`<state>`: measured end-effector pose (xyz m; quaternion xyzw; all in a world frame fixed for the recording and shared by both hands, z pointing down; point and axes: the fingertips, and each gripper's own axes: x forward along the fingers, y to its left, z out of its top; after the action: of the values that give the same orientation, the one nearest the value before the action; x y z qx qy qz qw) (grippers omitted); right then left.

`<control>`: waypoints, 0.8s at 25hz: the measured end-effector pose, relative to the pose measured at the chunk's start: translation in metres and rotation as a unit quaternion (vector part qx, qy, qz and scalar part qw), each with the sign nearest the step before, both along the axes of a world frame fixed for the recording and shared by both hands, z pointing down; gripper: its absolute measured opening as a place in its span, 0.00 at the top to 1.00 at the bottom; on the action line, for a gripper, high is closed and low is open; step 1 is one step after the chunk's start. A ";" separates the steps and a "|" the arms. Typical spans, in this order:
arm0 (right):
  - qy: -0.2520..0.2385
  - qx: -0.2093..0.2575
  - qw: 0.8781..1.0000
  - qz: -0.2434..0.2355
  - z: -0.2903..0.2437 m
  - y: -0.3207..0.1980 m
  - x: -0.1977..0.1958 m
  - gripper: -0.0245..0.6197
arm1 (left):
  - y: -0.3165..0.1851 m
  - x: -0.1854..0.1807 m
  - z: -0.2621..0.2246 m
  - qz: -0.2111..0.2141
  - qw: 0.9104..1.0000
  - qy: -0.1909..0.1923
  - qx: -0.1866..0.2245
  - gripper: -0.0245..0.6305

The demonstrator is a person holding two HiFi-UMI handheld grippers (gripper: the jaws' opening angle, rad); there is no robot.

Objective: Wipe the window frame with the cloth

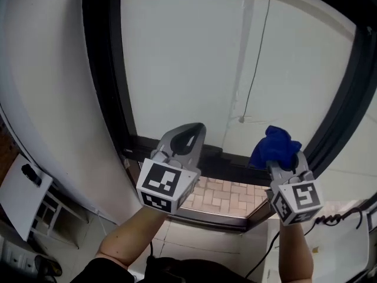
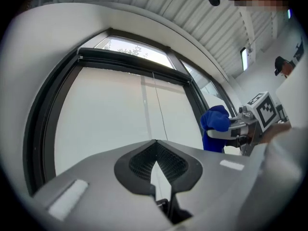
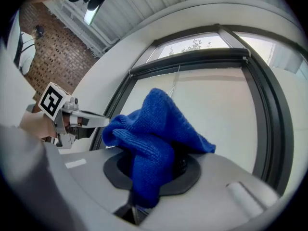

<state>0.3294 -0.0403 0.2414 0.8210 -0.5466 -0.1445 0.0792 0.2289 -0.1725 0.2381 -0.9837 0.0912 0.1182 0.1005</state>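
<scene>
Blue cloth [image 1: 275, 146] is sitting bunched in the right hand-held gripper [image 1: 281, 161], which is clamping it near the window frame [image 1: 106, 69]'s lower right corner. The left hand-held gripper [image 1: 189, 135] is hovering closed and empty. Wiping seems about to start, with pressing the cloth onto the frame likely coming next.

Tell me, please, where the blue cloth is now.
The blue cloth is clamped in the right claw, at the right of the head view, held up near the lower right corner of the window frame.
</scene>
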 end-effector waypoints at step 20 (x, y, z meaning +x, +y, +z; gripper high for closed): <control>-0.154 0.003 0.988 0.033 0.179 0.010 -0.002 0.84 | -0.005 -0.005 0.166 0.004 0.993 -0.102 -0.057 0.97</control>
<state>0.3275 -0.0301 0.4200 0.8516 -0.5240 -0.0157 -0.0035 0.2243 -0.1774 0.4043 -0.9950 0.0836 0.0124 0.0526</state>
